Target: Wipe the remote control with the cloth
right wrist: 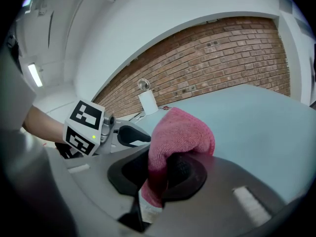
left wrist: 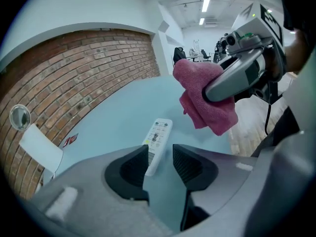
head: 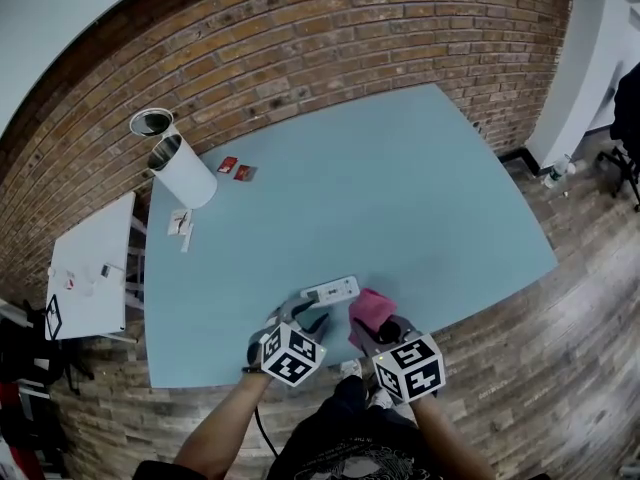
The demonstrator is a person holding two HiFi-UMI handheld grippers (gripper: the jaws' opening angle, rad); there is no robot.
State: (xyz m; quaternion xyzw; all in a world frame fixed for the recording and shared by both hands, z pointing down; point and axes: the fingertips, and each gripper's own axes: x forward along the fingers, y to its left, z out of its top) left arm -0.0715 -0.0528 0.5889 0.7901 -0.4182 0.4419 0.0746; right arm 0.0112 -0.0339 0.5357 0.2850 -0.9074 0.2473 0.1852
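**Left tongs**: we find the jaws apart, with dark ribbed pads facing each other and nothing clamped. The near end of the remote control shows in the gap, close to one pad. We cannot tell whether it touches that pad.

**Right tongs**: closed on the cloth. One fold is pinched between the pads, and the rest bunches above and ahead of them in a rounded wad.

**Step in hand, as we judge it:** steadying the remote control before the wipe. We would close the left tongs lightly on its long sides near the end, since the smooth hard casing may skid. We would then draw the wad along the buttoned face, keeping the right pads off the keys.

**Remote control:** a slim white bar with rounded ends and small buttons. It lies flat on the counter near the front edge, just beside the cloth in the head view.

**Cloth:** pink, soft, nappy like terry, with a pale hem.

**Counter:** pale blue, smooth and matt.
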